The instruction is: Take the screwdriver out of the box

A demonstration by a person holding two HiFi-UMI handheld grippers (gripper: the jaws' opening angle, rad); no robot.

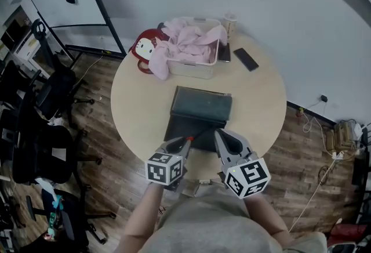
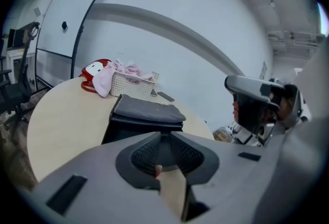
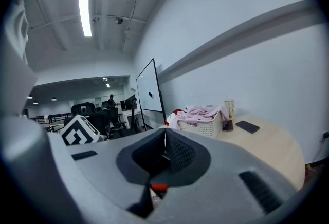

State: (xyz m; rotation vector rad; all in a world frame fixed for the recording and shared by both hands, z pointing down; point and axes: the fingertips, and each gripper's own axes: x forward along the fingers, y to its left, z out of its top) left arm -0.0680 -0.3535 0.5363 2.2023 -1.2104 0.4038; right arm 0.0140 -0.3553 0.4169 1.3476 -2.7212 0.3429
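A dark box (image 1: 186,127) with a grey lid (image 1: 203,104) sits mid-table; the left gripper view shows the box (image 2: 144,126) just ahead. My left gripper (image 1: 186,141) hovers at the box's near edge, its jaws pressed together in its own view (image 2: 163,138). The screwdriver's red handle (image 1: 189,138) shows right at its tips. How much of the shaft is gripped is hidden. My right gripper (image 1: 220,134) is beside it, to the right, jaws together (image 3: 164,146) and nothing seen in them. A red bit (image 3: 158,187) shows below its jaws.
At the round table's (image 1: 133,101) far side stand a white basket (image 1: 194,66) of pink cloth, a red plush bag (image 1: 145,49), a cup (image 1: 230,24) and a phone (image 1: 246,59). Office chairs (image 1: 40,147) crowd the left floor.
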